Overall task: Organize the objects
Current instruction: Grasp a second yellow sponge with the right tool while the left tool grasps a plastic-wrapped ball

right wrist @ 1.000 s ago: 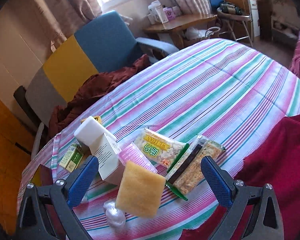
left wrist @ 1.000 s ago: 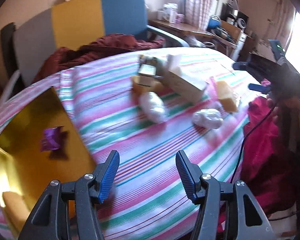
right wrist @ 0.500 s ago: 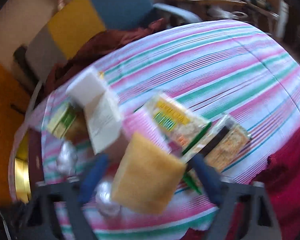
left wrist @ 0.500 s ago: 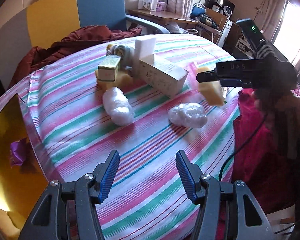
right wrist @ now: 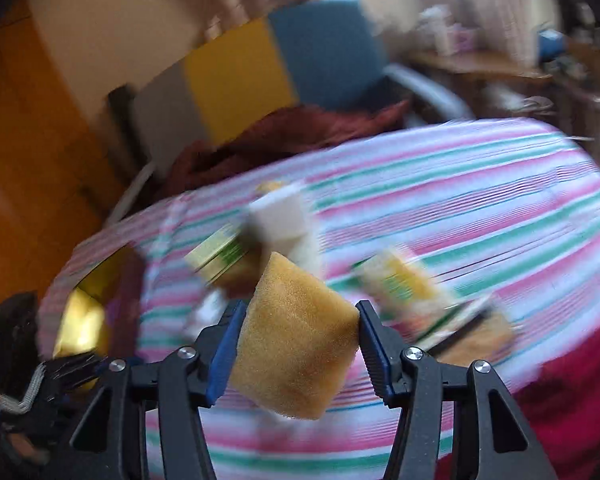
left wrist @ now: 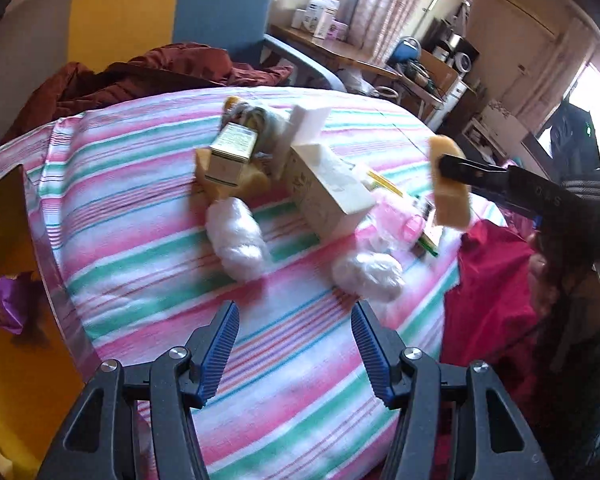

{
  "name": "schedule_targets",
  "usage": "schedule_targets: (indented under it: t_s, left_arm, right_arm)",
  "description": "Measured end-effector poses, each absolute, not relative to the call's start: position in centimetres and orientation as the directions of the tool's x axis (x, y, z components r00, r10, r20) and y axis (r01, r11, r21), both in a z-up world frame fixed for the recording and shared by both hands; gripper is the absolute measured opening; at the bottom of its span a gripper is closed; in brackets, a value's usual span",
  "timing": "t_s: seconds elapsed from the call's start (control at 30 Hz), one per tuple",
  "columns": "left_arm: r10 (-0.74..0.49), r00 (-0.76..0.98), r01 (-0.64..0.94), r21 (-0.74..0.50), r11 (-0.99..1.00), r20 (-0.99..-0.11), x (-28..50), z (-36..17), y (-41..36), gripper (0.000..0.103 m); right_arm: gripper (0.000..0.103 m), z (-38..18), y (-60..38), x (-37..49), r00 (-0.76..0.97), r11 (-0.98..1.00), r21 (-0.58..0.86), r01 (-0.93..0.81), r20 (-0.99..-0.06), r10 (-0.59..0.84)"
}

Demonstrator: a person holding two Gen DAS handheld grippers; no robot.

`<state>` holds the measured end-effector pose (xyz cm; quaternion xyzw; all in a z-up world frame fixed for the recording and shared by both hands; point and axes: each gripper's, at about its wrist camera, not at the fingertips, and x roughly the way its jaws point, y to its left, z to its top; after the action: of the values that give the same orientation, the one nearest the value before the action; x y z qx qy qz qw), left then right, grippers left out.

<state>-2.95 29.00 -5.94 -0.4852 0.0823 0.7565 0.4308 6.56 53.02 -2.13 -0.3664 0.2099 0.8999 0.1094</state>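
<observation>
My right gripper [right wrist: 296, 344] is shut on a yellow sponge [right wrist: 296, 340] and holds it up off the striped table; the sponge also shows in the left wrist view [left wrist: 448, 184]. My left gripper [left wrist: 294, 344] is open and empty, low over the near table edge. Ahead of it lie two white wrapped bundles [left wrist: 238, 236] [left wrist: 368, 274], a white carton [left wrist: 328, 188], a small green box [left wrist: 230, 152] on another yellow sponge [left wrist: 252, 180], and pink plastic [left wrist: 400, 220]. Snack packets [right wrist: 404, 284] lie blurred on the right.
A gold box [left wrist: 8, 264] with a purple wrapper [left wrist: 10, 304] in it stands at the table's left edge. A chair [left wrist: 148, 16] with a dark red garment [left wrist: 160, 68] is behind the table. Red cloth [left wrist: 492, 292] hangs at the right edge.
My right gripper closed on the yellow sponge and lifted it off the table, swinging left. My left gripper turned right, away from the gold box, and stayed open.
</observation>
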Motion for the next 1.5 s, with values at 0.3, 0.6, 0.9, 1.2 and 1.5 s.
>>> schedule_targets:
  t_s: [0.3,0.6,0.9,1.2,1.5]
  left_arm:
    - [0.606,-0.118,-0.798,-0.288,-0.529,-0.787,-2.0,-4.6,32.9,0.058]
    - [0.566,-0.087,-0.857,-0.228,-0.462,-0.82,0.1,-6.2,38.0,0.058]
    - [0.51,-0.057,-0.849,-0.227,-0.477,-0.858,0.0,-9.5,40.5,0.058]
    - [0.536,-0.074,-0.825,-0.251,-0.507,-0.841,-0.8,-10.9,39.6,0.043]
    - [0.551,-0.202,-0.764,-0.221,-0.606,-0.81,-1.6,-7.1,32.6,0.043]
  right_arm:
    - [0.057,-3.0,57.7,8.9,-0.667,-0.732,0.36,-0.578,-0.725,0.171]
    - [0.057,-3.0,58.0,9.0,-0.681,-0.729,0.384,-0.567,-0.716,0.152]
    - [0.058,-2.7,57.6,8.9,-0.695,-0.742,0.395,-0.542,-0.707,0.131]
    - [0.058,-2.9,57.1,8.6,-0.693,-0.765,0.373,-0.526,-0.709,0.131]
    - [0.058,-1.5,54.4,7.9,-0.761,-0.846,0.363,-0.391,-0.644,0.076]
